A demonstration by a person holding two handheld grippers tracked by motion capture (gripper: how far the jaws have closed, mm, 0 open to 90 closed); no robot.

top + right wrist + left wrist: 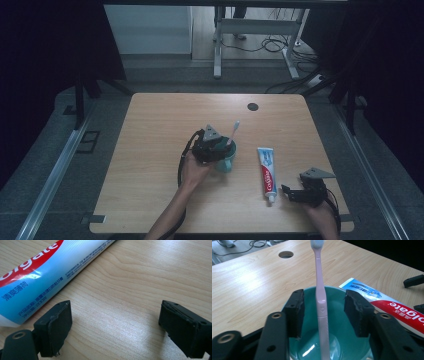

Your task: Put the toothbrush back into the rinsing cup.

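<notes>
Left gripper [216,148] sits over the teal cup [226,159] at mid-worktop [150,150], forearm coming in from the bottom edge, hand behind the body. Pink toothbrush [232,134] stands in the cup, leaning away. Right gripper [289,192] rests low near the front right corner, pointing left at the cap end of the toothpaste tube [268,173].

Left gripper view: gripper [323,315] part open above the cup [337,340], pads clear of the toothbrush [321,302] standing between them, nothing gripped. Tube [392,310] lies to the right.

Right gripper view: gripper [115,322] spread wide, empty, bare worktop [140,280] between the pads. Tube [45,277] lies just beyond the left pad, apart.
</notes>
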